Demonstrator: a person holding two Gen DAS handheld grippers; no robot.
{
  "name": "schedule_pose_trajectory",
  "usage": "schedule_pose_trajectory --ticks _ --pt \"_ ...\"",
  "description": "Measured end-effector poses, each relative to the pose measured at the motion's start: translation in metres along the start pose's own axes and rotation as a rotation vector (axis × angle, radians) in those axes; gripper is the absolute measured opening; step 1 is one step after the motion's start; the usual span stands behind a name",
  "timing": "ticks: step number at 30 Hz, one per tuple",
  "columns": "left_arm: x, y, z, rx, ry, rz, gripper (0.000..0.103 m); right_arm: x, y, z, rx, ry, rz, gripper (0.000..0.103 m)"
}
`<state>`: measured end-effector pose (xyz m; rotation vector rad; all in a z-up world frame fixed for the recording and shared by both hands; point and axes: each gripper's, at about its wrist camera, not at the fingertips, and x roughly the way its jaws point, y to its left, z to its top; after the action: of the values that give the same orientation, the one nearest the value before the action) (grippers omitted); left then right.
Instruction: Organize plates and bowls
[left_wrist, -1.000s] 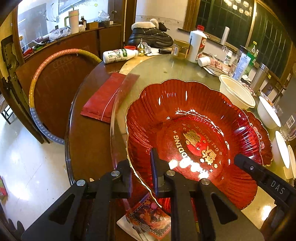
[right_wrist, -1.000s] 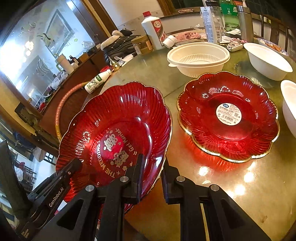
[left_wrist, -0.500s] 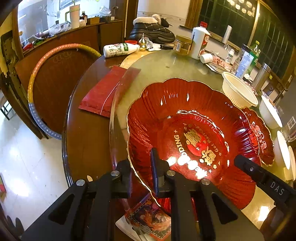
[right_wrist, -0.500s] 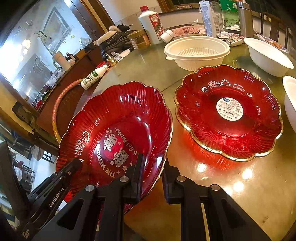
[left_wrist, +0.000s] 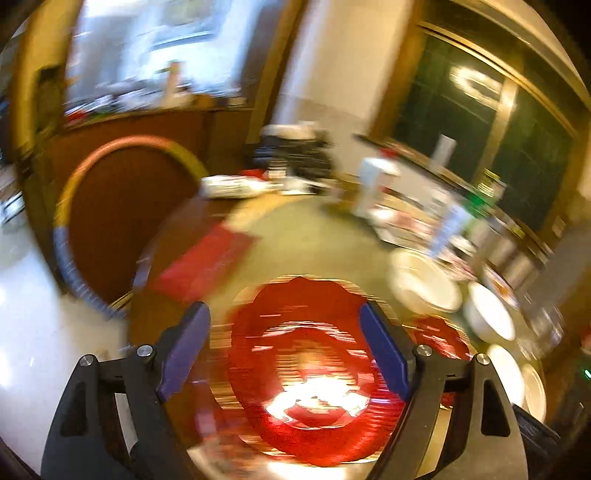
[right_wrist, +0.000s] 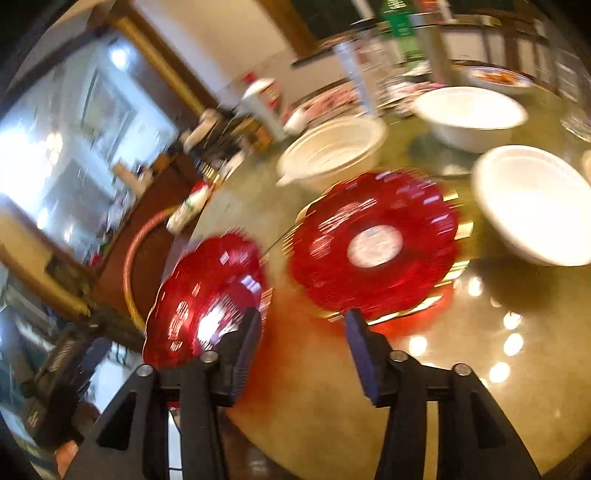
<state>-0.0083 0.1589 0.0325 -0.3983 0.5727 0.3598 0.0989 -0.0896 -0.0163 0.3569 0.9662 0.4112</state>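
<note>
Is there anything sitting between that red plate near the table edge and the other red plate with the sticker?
Nothing visible: only bare glossy tabletop lies between the near red plate and the stickered red plate. The white bowls sit beyond and beside it. The picture is blurred.

BLUR: both your views motion-smeared | red plate (left_wrist: 306, 369) lettering unreadable | stickered plate (right_wrist: 373, 247) label illegible
</note>
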Motion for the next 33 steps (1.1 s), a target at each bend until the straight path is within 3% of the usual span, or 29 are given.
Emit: schedule_pose_trajectory --ticks 4,7,11,13,15,20,25,27,29,30,31,33 --pt "0.031 -0.068 0.008 0.125 0.128 -0.162 0.084 -0.003 -0.041 0.013 0.111 0.000 -0.008 0.056" --pt "0.067 -0.116 0.010 0.194 0.261 -0.226 0.084 0.003 -0.059 0.019 0.154 0.015 -0.015 0.056" --pt "0.116 -0.154 0.008 0.297 0.416 -0.212 0.084 0.012 -0.070 0.027 0.169 0.036 -0.011 0.056" --pt "0.131 -0.162 0.009 0.322 0.428 -0.171 0.084 0.016 -0.075 0.030 0.183 0.042 -0.008 0.056" --pt "0.141 -0.165 0.010 0.324 0.438 -0.128 0.084 0.020 -0.077 0.033 0.186 0.048 -0.003 0.056" --pt "0.179 -0.164 0.002 0.297 0.642 -0.141 0.084 0.029 -0.086 0.040 0.201 0.056 0.011 0.056" --pt "0.193 -0.170 -0.007 0.329 0.678 -0.121 0.082 0.036 -0.090 0.041 0.210 0.063 0.014 0.056" --pt "0.193 -0.175 -0.009 0.379 0.657 -0.080 0.072 0.039 -0.091 0.042 0.211 0.063 0.018 0.055" --pt "0.193 -0.182 -0.015 0.437 0.646 -0.048 0.048 0.039 -0.090 0.042 0.205 0.064 0.013 0.052" --pt "0.193 -0.184 -0.016 0.460 0.645 -0.033 0.030 0.039 -0.090 0.042 0.202 0.066 0.011 0.047" --pt "0.195 -0.185 -0.017 0.483 0.641 -0.028 0.023 0.041 -0.090 0.041 0.199 0.076 0.004 0.032" --pt "0.192 -0.189 -0.020 0.523 0.614 -0.013 0.022 0.041 -0.092 0.040 0.193 0.078 -0.031 0.019"
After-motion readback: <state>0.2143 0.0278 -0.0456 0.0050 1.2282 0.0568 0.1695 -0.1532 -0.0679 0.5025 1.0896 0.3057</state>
